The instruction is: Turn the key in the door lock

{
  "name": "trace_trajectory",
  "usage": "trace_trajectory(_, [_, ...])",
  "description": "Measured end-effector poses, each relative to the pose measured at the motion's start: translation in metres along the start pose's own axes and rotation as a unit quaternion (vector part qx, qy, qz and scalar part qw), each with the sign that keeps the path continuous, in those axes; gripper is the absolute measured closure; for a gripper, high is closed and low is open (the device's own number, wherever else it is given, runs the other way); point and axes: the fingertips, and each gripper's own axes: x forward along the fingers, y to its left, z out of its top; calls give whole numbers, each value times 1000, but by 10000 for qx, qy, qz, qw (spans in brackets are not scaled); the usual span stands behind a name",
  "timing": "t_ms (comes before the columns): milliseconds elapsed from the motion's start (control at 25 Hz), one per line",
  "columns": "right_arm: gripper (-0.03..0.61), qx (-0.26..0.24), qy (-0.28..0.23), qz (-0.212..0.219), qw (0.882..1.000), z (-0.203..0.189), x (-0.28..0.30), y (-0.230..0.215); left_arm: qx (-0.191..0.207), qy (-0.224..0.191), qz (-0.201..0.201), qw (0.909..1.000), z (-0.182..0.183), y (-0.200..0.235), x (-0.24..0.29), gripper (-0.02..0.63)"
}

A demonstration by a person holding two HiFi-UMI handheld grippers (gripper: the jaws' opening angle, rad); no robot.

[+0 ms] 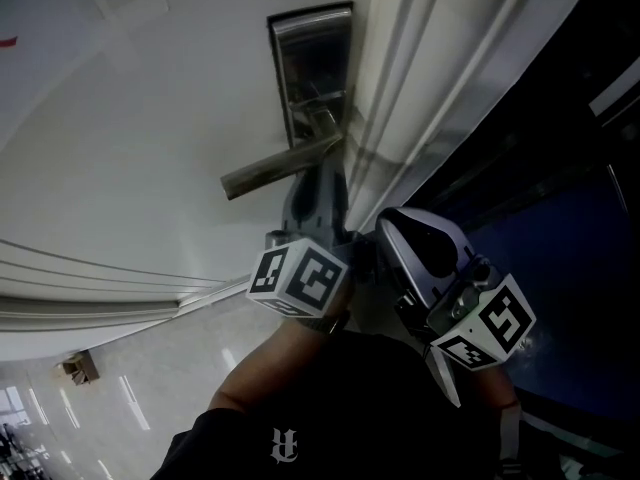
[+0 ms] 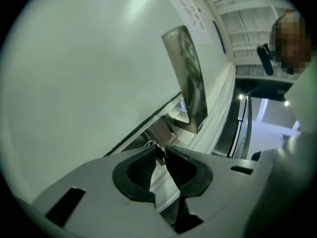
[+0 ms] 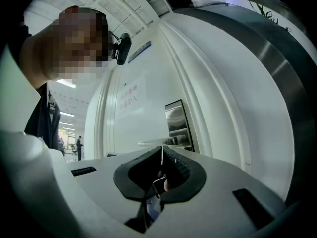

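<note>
Reaching up at the door with the left claw: its nose is tucked just under the lever handle, at the lower end of the steel lock plate. It's rolled to one side, so the door runs diagonally across the left gripper view. The pads are nearly together and pinch the key by its head. A small ring hangs beside the key, and the shaft is hidden. The key sits below the root of the lever, against the plate.

The right claw is parked beside the left one, on the door frame side, touching no hardware. Its tips meet, and something small and metallic sits lower in the gap; can't tell what.

A dark sleeve runs up to the left marker cube, and the right cube is alongside.

The door is white with moulded panels and has a paper notice higher up. There's a dark blue panel right of the frame. The pale tiled floor is glossy with light streaks. A lit corridor lies past the door, with a person standing far off.
</note>
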Motion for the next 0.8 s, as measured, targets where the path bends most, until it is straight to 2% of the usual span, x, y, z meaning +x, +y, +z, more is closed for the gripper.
trace_trajectory(80, [561, 25, -19, 21, 10000, 1, -1, 0, 556, 81, 57, 9984, 0, -2, 0, 566])
trace_trajectory(160, [561, 50, -44, 41, 10000, 1, -2, 0, 1157, 181, 131, 9930, 0, -3, 0, 563])
trace_trajectory(240, [561, 75, -75, 60, 9999, 1, -3, 0, 1750, 276, 219, 9839, -1, -5, 0, 563])
trace_trajectory(360, [561, 115, -123, 95, 9998, 2, -5, 0, 2582, 434, 325, 9646, -2, -6, 1, 561])
trace_trajectory(520, [561, 178, -198, 142, 9995, 3, -10, -1, 3600, 690, 411, 9295, -4, -11, 2, 560])
trace_trajectory(800, [561, 289, -378, 204, 9987, 9, -19, -6, 5043, 1031, 518, 8558, -9, -13, 3, 560])
